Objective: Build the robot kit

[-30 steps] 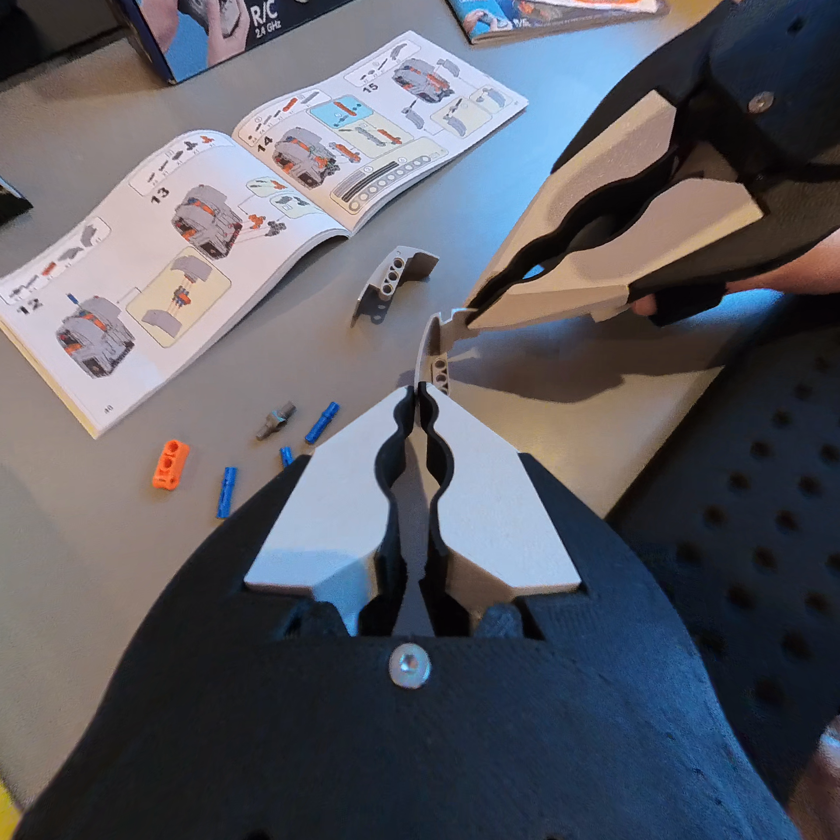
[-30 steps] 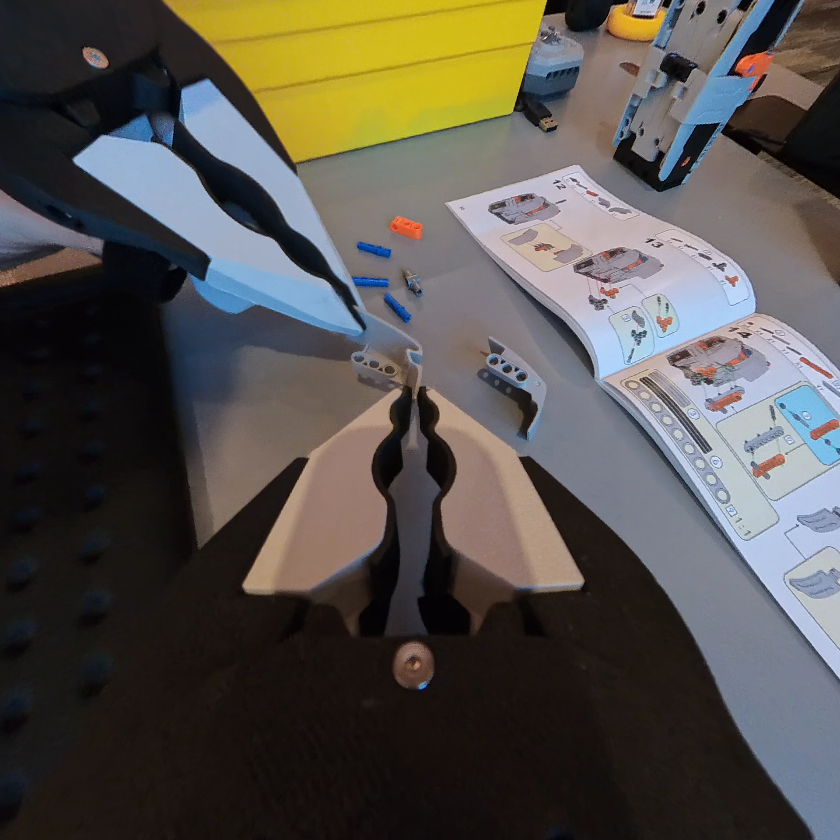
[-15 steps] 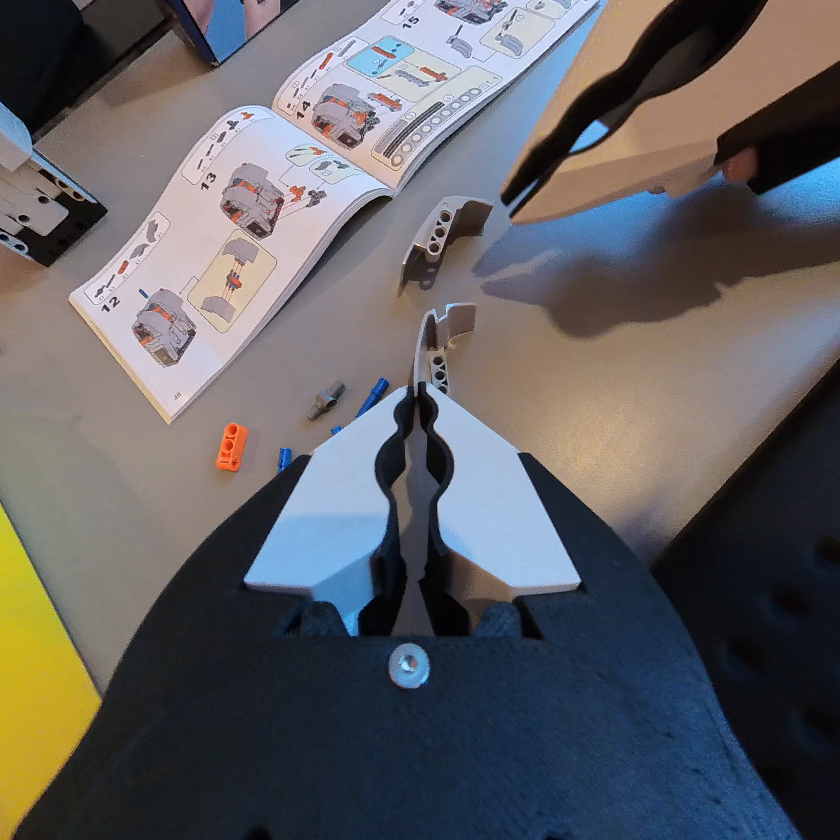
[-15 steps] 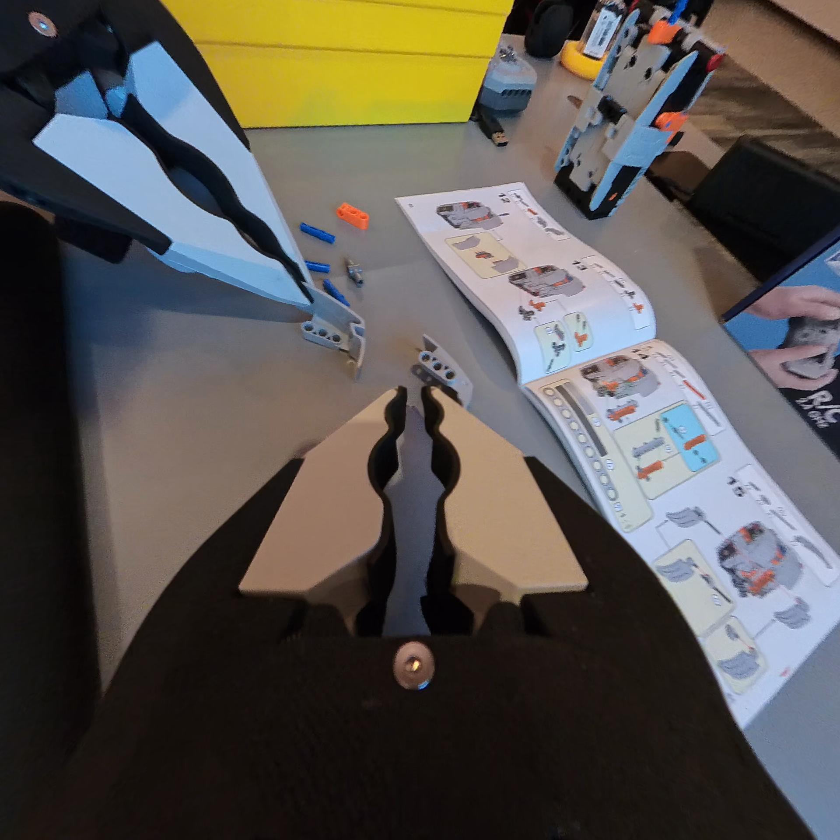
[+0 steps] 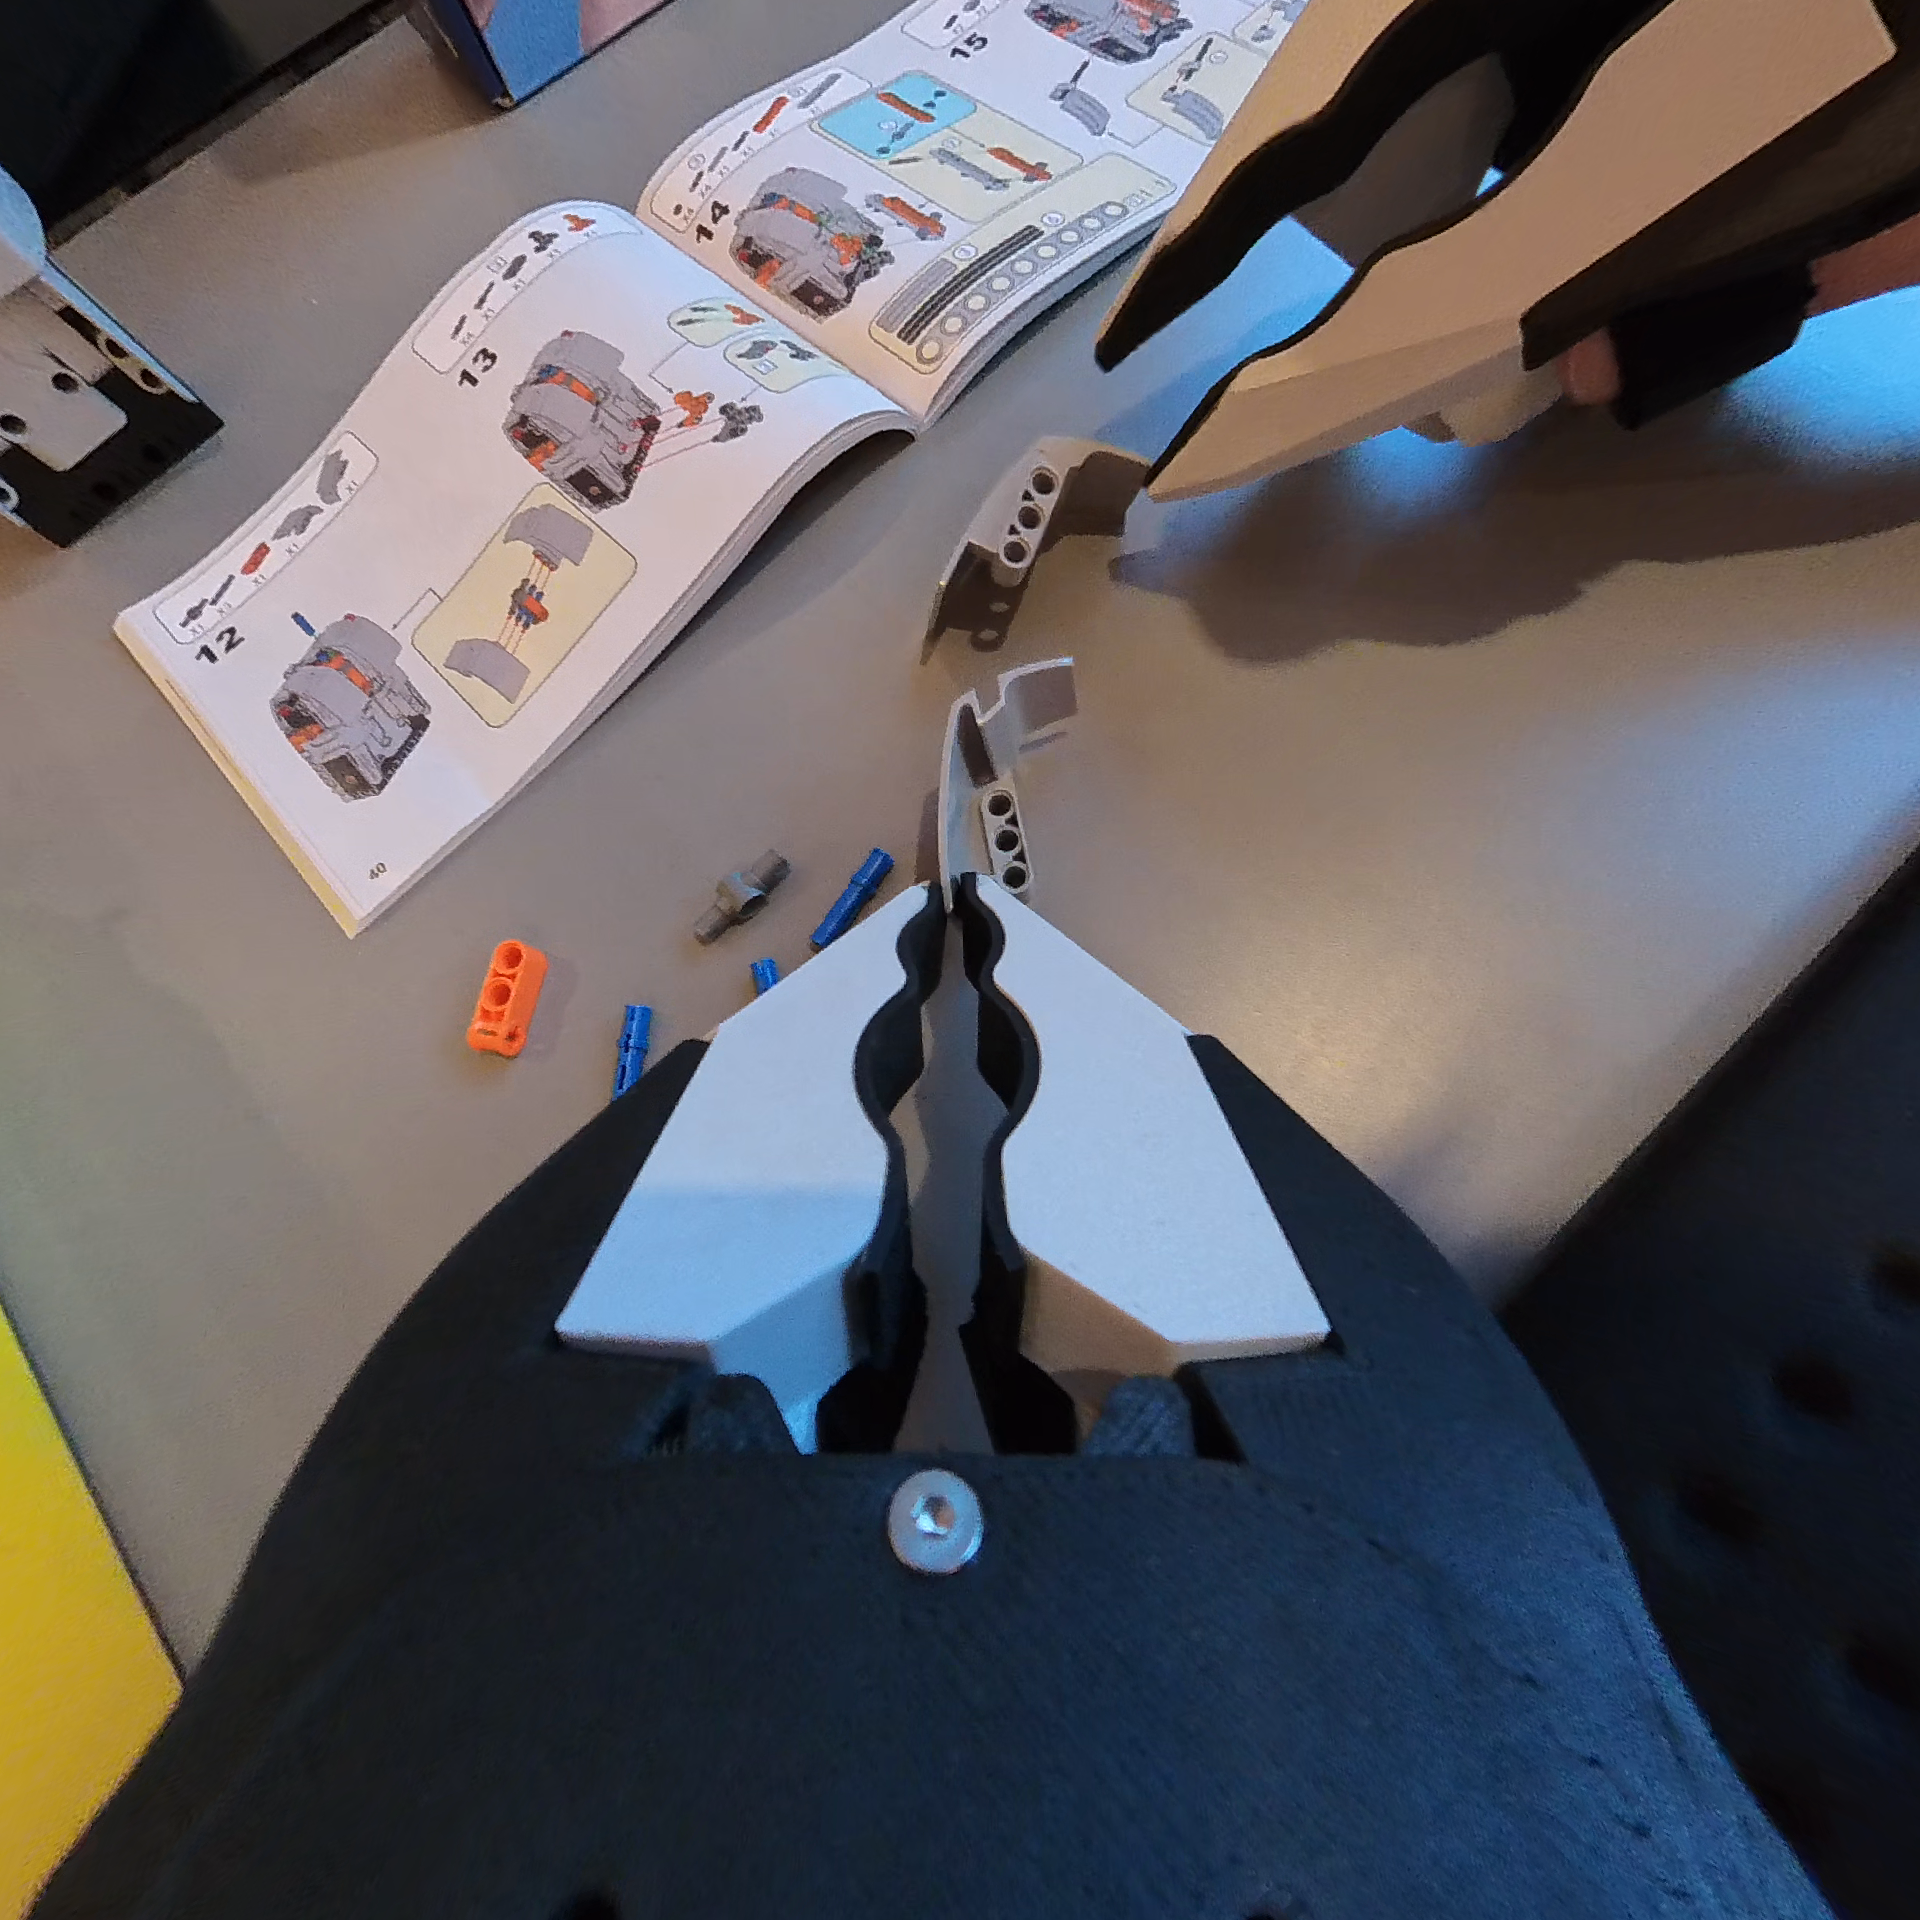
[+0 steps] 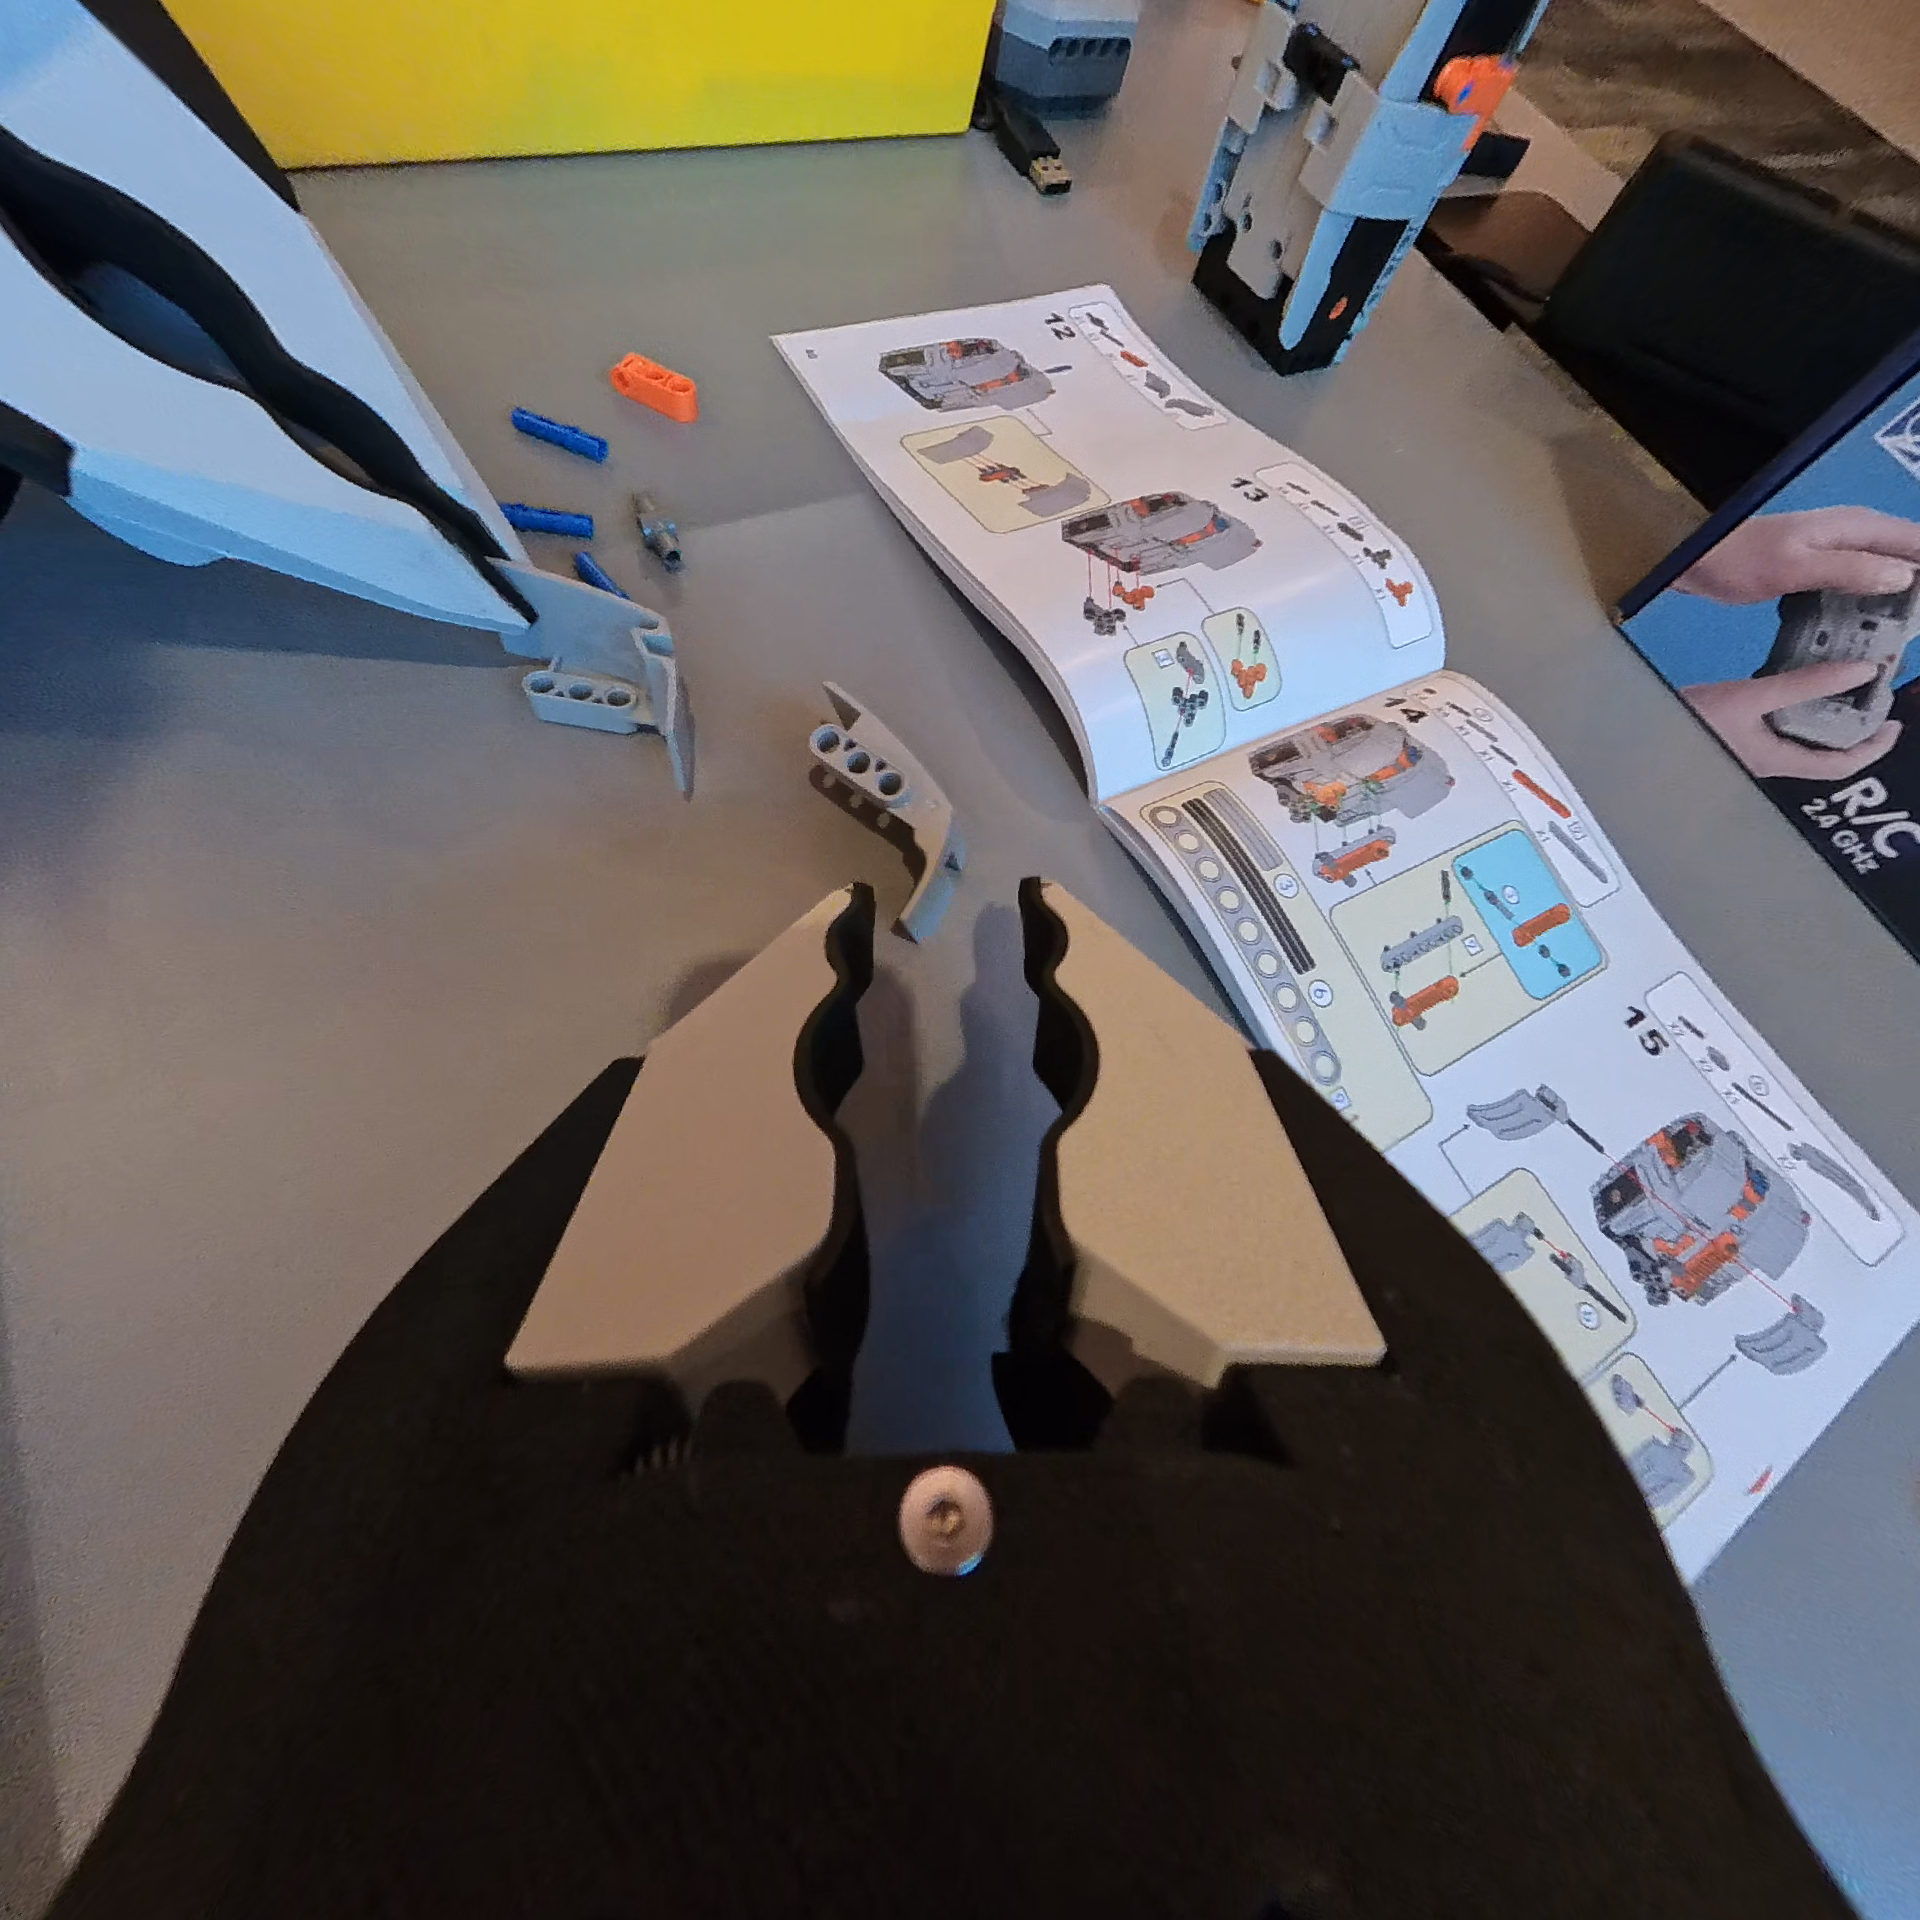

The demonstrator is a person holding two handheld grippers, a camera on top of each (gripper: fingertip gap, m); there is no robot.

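Matte grey table (image 5: 1351,883) | left gripper (image 5: 954,896) pinching curved panel (image 5: 982,769) | right gripper (image 6: 940,904) agape

Open instruction booklet (image 6: 1278,748) on grey table (image 6: 312,987), beside blue pins (image 6: 559,434), orange connector (image 6: 652,387), yellow box (image 6: 582,73).

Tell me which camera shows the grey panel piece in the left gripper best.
The right wrist view: the grey panel piece shows side-on there, clamped in the left gripper, with its row of holes clear. The left wrist view shows it edge-on, poking from the fingertips.
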